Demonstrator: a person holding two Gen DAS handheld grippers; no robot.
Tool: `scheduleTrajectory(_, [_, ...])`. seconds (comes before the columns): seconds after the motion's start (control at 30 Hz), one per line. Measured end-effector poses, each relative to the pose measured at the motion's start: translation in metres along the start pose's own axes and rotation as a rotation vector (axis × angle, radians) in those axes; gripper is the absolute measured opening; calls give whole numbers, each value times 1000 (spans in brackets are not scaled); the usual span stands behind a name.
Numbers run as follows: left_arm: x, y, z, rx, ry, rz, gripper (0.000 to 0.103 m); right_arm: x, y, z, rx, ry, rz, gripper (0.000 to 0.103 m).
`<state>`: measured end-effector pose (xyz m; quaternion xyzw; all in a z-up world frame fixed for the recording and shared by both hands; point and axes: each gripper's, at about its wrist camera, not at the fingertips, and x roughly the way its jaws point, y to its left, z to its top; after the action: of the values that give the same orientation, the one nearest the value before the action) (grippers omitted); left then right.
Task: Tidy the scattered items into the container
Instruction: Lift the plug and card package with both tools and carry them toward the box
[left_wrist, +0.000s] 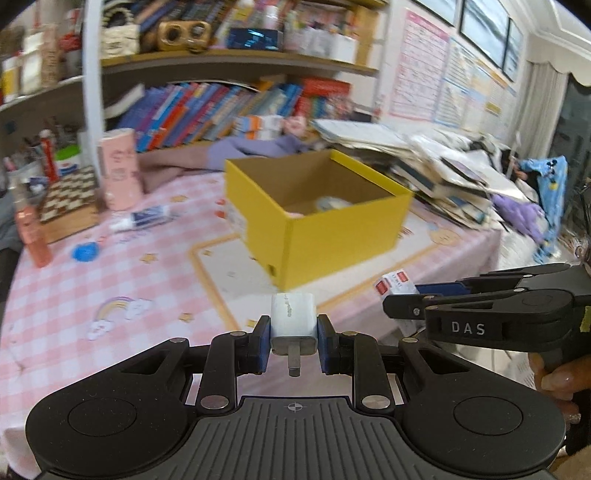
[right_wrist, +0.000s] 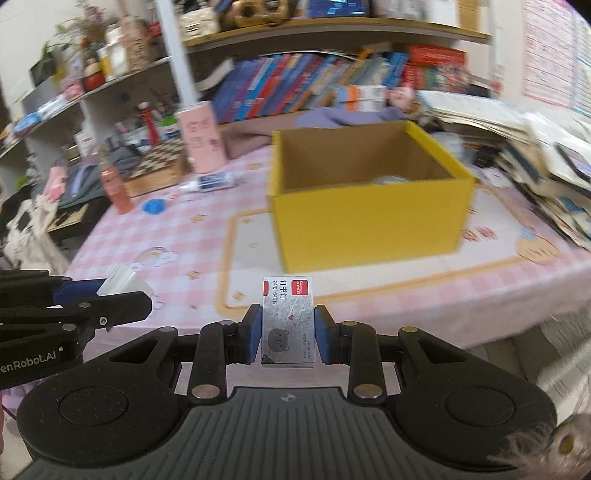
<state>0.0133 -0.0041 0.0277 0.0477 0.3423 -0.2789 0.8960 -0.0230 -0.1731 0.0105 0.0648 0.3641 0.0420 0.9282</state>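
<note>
Nearest the lens, the left gripper pinches a white charger plug between its blue pads, the metal prong pointing back toward the camera. The right gripper is clamped on a small box of staples, its face printed with a red label and a grey cat; the box's lower end is hidden behind the gripper body. Each tool also shows side-on in the other's view, partly cut by the frame edge, with a few fingers of the person's right hand just visible at the handle.

Both held items hover above the near edge of the pink checked tablecloth, short of the open yellow box standing farther in, slightly to the right. Something pale lies on the box floor, too blurred to identify.

Beyond, to the left, a blue object, a tube lying on its side, a pink bottle, a pink carton and a chessboard remain on the table. Bookshelves and slumped paper stacks blur behind.
</note>
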Motion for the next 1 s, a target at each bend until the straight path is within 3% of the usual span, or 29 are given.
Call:
scheduleTrajectory(0.37, [26, -44, 10, 67, 12, -138, 24, -28, -44, -16, 84, -1, -118, 28])
scheduleTrajectory(1.0, [49, -78, 25, 129, 0, -247, 24, -41, -86, -17, 157, -11, -215, 28])
